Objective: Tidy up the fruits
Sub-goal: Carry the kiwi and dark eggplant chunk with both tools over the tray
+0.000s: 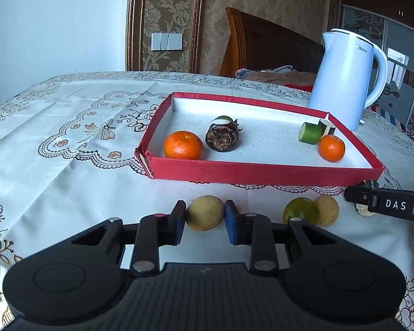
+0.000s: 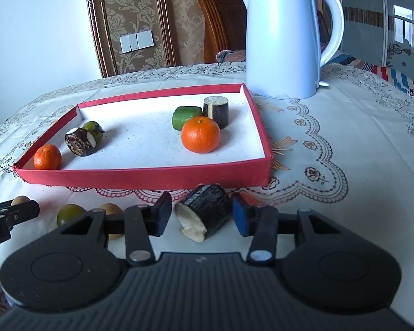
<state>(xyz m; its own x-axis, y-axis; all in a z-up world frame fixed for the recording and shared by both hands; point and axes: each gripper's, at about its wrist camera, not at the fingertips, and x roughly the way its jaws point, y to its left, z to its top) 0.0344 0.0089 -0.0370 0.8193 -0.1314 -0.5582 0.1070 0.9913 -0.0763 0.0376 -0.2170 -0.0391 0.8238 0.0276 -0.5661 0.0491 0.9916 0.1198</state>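
Nearest the left wrist camera, the left gripper [image 1: 205, 222] has its two pads pressed against the sides of a yellowish round fruit [image 1: 204, 213] that sits on the tablecloth [image 1: 69, 138], so it is closed on that fruit. To the right of it on the cloth lie a green citrus [image 1: 300, 213] and, touching it, a second yellowish fruit [image 1: 328, 210]. At the far right edge of this view the black finger of the other tool reaches in over a pale-ended piece that is mostly hidden.

In the right wrist view, the right gripper [image 2: 201, 216] stands wide apart around a dark-skinned cut cylinder [image 2: 207, 212] with a pale cut face, lying tilted on the cloth. Its left pad is near the piece without clearly touching, and the blue right pad is just beside it.

Beyond both tools, on the far side, lies a shallow red tray [image 1: 262, 171] with a white floor. Going left to right in it: an orange mandarin [image 1: 183, 145] in the near left corner, a dark brown cut piece [image 1: 222, 138] just beside it, and a small green fruit [image 2: 93, 129] touching that piece behind. Well apart, towards the right end, lie a green cut cylinder [image 1: 310, 133], a dark upright cylinder [image 2: 215, 111] behind it, and a second mandarin [image 1: 331, 147] nearer, touching the green piece.

A white electric kettle [image 1: 345, 82] stands on the cloth past the tray's far right corner.
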